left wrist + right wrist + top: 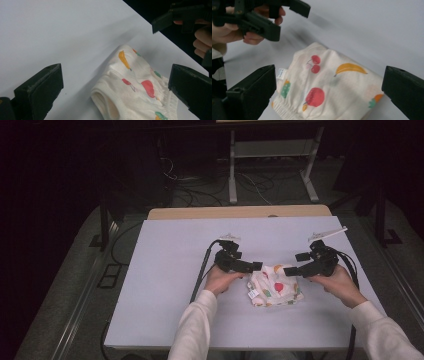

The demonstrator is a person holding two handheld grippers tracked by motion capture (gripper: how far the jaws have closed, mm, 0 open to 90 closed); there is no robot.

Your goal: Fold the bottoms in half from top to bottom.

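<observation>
A small folded white garment [274,289] printed with fruit lies on the white table [165,265], near its front middle. In the left gripper view the garment [140,87] shows a rolled fold at its near edge; in the right gripper view the garment [329,85] shows a cherry, a banana and a small label. My left gripper [256,266] hovers just left of the cloth, open, with nothing between its jaws. My right gripper [295,263] hovers just right of it, also open and empty. Both point inward over the garment.
The white table top has free room to the left and behind the cloth. A wooden edge [240,212] shows at the table's far side. Cables [200,275] trail from both grippers. A metal stand [270,165] and floor cables stand beyond the table.
</observation>
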